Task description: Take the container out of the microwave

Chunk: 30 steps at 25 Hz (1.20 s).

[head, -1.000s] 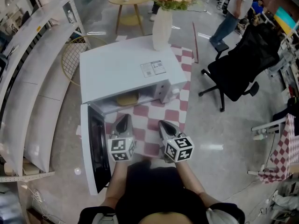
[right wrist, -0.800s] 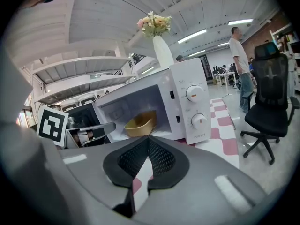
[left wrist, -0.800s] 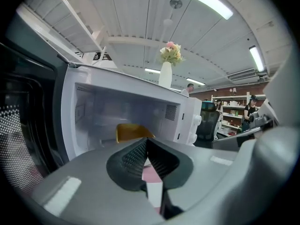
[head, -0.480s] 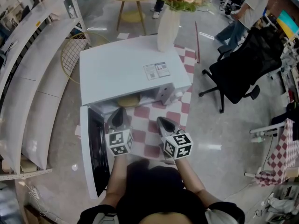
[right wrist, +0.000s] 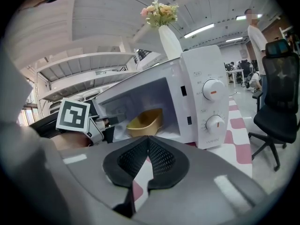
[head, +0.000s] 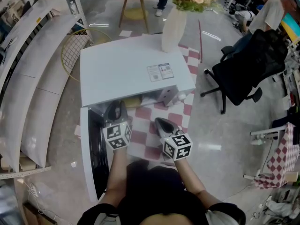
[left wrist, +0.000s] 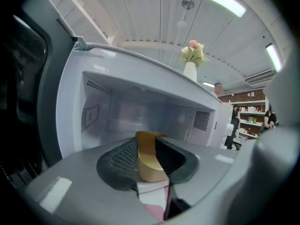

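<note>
The white microwave point(head: 126, 69) stands with its door point(head: 89, 149) swung out to the left. A yellow container point(head: 127, 101) sits inside the cavity. My left gripper point(head: 115, 108) is at the cavity mouth and points in. Its jaws are opening, and in the left gripper view the container point(left wrist: 149, 165) shows through the gap just ahead, with the pads not pressing on it. My right gripper point(head: 159, 122) hangs in front of the microwave, shut and empty. The right gripper view shows the container point(right wrist: 143, 120) in the cavity past that gripper point(right wrist: 147, 138).
A white vase of flowers point(head: 174, 22) stands on the microwave's top. The microwave rests on a red-and-white checkered cloth point(head: 154, 125). White shelving point(head: 33, 55) runs along the left. A black office chair point(head: 248, 64) is at the right, with a person point(head: 274, 11) beyond it.
My left gripper has moved forward from the checkered cloth to the microwave's mouth. The right gripper has stayed almost where it was.
</note>
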### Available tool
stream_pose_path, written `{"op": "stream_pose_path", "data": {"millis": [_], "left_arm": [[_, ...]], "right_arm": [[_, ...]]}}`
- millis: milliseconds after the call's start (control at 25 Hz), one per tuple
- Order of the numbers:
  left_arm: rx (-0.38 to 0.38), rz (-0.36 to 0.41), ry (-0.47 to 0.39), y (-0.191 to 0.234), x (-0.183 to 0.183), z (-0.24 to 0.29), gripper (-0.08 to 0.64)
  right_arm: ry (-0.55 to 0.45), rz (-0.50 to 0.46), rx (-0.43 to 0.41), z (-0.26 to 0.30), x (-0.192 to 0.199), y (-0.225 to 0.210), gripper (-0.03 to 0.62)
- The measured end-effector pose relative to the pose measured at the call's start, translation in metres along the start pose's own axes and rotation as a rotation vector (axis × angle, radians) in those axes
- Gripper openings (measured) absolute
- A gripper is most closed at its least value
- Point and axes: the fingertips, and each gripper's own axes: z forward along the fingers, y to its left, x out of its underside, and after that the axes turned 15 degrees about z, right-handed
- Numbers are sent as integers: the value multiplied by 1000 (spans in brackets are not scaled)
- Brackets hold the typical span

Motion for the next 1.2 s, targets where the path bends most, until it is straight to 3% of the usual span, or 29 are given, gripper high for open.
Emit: {"op": "stream_pose_path", "data": {"millis": [560,1200], "left_arm": [[2,-41,58,5,11,33,154],[37,-103,183,8,34,50,158]], "right_arm": [[25,6,-3,0,0,-7,0],[33,9,-1,3,1,-7,0]]}}
